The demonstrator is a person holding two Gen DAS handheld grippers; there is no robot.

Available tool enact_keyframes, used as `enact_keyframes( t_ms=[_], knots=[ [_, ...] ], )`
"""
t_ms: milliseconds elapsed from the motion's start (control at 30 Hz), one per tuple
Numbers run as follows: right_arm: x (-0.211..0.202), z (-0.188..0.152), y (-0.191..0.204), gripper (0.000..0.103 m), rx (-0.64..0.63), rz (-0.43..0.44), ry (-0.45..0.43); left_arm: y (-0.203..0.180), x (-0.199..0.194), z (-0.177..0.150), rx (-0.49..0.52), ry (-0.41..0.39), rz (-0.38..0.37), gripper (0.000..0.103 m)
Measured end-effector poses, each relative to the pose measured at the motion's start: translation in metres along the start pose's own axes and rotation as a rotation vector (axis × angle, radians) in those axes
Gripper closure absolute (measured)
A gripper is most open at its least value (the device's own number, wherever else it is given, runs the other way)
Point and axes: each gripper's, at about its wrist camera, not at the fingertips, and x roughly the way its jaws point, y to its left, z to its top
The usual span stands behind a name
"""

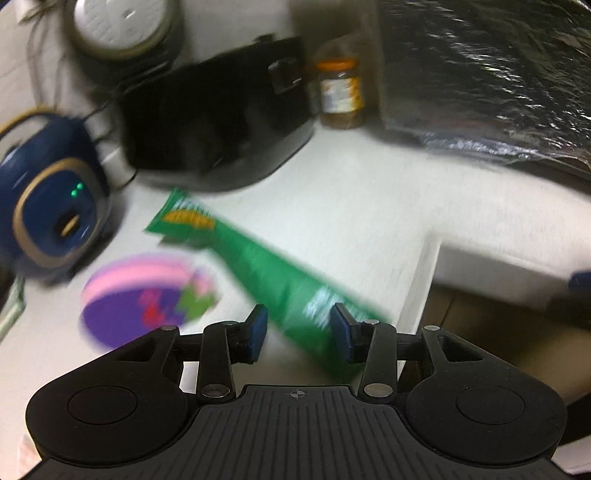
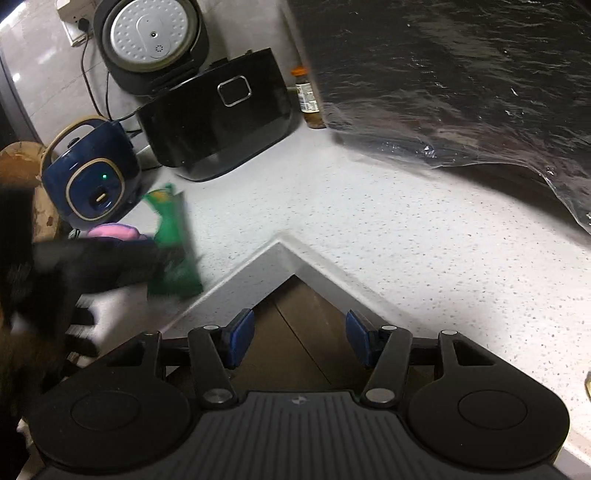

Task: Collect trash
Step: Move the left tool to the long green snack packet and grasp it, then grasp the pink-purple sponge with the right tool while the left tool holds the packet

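The left claw (image 1: 299, 332) stands open over the white counter (image 1: 351, 206), its blue pads (image 1: 258, 325) well apart, and the green wrapper (image 1: 258, 266) runs between them, its near end against the right pad; the blur will not let me tell whether either pad truly touches it, and nothing is pinched. The wrapper stretches ahead and to the left of this claw. Just left of the claw lies a round purple-and-pink tub (image 1: 144, 295) (blurred, so its print is unreadable). Farther left sits a blue cooker (image 1: 55, 210), ahead a black appliance (image 1: 218, 122), and beside that an orange-capped jar (image 1: 340, 96).

The right claw (image 2: 300, 336) is open too and holds nothing; it hangs over the inner corner of the counter (image 2: 369, 206), with brown floor showing between its pads. Only this view shows the left claw from outside, a dark smear far to the left, with the wrapper (image 2: 173, 236) at its tip, and a white-lidded cooker (image 2: 151, 33) behind the black appliance (image 2: 218, 118). Crinkled dark foil (image 2: 443, 74) fills the space ahead and right
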Motion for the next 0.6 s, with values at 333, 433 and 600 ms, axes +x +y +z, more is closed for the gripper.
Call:
enact_keyframes(
  t_ms=[333, 433, 600],
  knots=[
    [0.007, -0.01, 0.006, 0.048, -0.027, 0.025, 0.04, 0.085, 0.008, 0.026, -0.615, -0.023, -0.241, 0.062],
    [0.002, -0.011, 0.002, 0.048, -0.032, 0.019, 0.029, 0.083, 0.029, 0.042, -0.654, 0.005, -0.218, 0.062],
    [-0.014, -0.016, -0.016, 0.048, -0.017, -0.023, 0.0, 0.087, 0.072, 0.062, -0.737, 0.116, -0.154, 0.062]
  ],
)
